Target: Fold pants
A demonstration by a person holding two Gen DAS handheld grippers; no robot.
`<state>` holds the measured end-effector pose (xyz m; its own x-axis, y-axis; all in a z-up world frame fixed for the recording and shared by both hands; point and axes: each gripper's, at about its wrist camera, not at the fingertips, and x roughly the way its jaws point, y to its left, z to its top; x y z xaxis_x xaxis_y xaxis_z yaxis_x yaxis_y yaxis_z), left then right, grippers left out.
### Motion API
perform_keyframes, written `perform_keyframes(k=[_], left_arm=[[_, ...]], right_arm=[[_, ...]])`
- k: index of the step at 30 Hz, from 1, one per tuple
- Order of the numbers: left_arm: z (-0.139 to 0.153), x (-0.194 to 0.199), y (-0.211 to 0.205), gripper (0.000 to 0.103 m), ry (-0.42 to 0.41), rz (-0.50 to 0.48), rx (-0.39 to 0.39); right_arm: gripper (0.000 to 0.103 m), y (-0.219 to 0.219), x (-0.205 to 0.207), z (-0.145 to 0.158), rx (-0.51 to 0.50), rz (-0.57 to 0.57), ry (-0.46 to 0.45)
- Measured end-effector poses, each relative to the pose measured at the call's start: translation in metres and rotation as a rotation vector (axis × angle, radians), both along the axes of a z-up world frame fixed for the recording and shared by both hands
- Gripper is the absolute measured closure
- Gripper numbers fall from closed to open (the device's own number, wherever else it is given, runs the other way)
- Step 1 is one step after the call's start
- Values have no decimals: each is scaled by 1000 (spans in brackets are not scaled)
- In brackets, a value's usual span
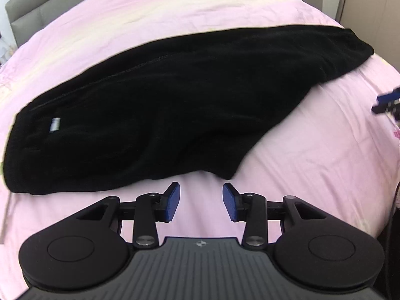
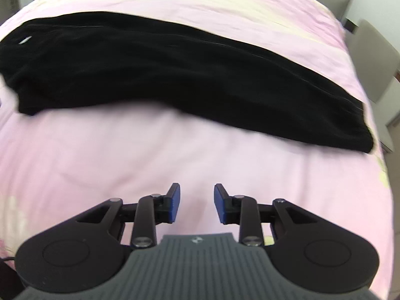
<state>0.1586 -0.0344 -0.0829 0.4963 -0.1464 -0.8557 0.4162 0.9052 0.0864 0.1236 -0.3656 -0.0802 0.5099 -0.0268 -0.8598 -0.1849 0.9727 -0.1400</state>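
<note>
Black pants [image 1: 160, 105] lie folded lengthwise on a pink bed sheet [image 1: 312, 155], waistband with a white label [image 1: 54, 124] at the left, leg ends at the far right. My left gripper [image 1: 201, 187] is open and empty, just short of the pants' near edge. In the right wrist view the pants [image 2: 175, 75] stretch across the bed, leg ends at the right. My right gripper [image 2: 197, 187] is open and empty over bare sheet, apart from the pants. The right gripper's tip shows at the right edge of the left wrist view [image 1: 386, 102].
A grey padded headboard [image 1: 27, 10] stands behind the bed at the far left. A grey chair [image 2: 372, 57] stands beside the bed's right side. Pink sheet [image 2: 125, 155] lies bare between the grippers and the pants.
</note>
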Motion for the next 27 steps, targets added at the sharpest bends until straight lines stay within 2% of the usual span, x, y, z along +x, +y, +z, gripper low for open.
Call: perform_keyframes(k=[1,4,7,10,12,13,14,18,21,27], left_arm=[[-6,1,-7,55,-3,-4,9],[-20,4,-27,51,-11,6,30],[-33,12,-39,51,-1,32,46],[-40,17,-46,51,0,65,56],[-43,23,-50,51,-1,79,60],[-44,26,-51,52,0,86,62],[-44,30,-53,55,4,93,64],[-48,51,-65,63,62,126,92],[-49,67,-72,68,107,156,117],[-53,88,-86,73,184,169,164]], right_arm=[[67,-19,3,1,-1,-30,2],[66,-70,14,2,-2,-110,-1],[66,-108,20,-3,0,-133,-9],[65,-146,42,-2,49,-184,-14],[54,-172,61,3,73,-231,-20],[46,-184,71,7,78,-249,-29],[44,-196,81,12,79,-265,-39],[44,-231,126,27,83,-314,-84],[44,-254,163,22,104,-344,-95],[45,-274,213,-13,132,-344,-42]])
